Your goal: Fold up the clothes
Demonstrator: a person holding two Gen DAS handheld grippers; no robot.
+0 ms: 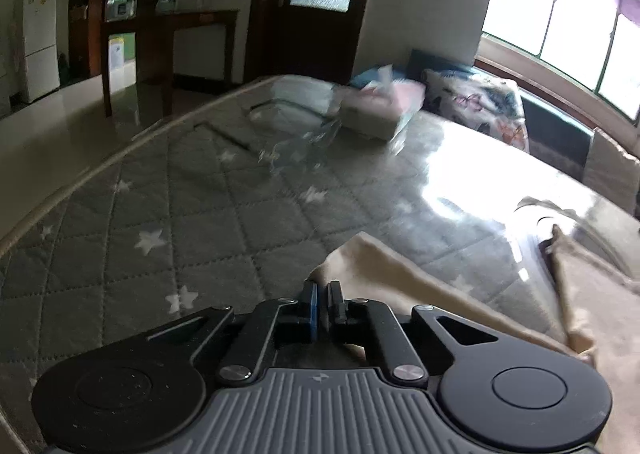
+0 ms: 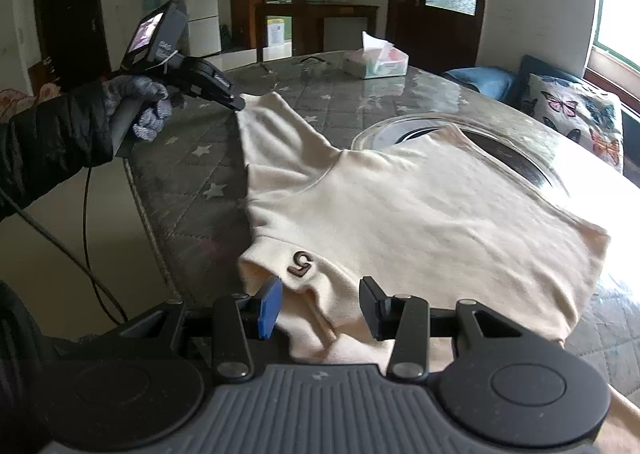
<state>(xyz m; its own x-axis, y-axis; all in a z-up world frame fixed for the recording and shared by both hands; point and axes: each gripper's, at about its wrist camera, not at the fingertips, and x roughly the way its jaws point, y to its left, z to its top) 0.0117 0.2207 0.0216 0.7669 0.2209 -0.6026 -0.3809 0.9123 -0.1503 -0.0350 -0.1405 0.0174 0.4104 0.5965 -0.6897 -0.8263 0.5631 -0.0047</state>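
A cream shirt [image 2: 400, 214] with a small brown "5" patch [image 2: 302, 263] lies spread on the quilted grey star-print table cover [image 2: 192, 182]. My left gripper [image 1: 322, 296] is shut on the end of a cream sleeve [image 1: 384, 274]; in the right wrist view it [image 2: 236, 101] pinches that sleeve end at the far left. My right gripper [image 2: 318, 308] is open, its jaws on either side of the shirt's near hem, just below the patch.
A tissue box [image 2: 376, 60] and a clear bag [image 1: 292, 142] sit at the far side of the table. A round glass-covered recess [image 2: 460, 134] lies beyond the shirt. A butterfly cushion [image 2: 576, 118] rests on a seat by the window. The table's left edge [image 2: 148, 222] drops to the floor.
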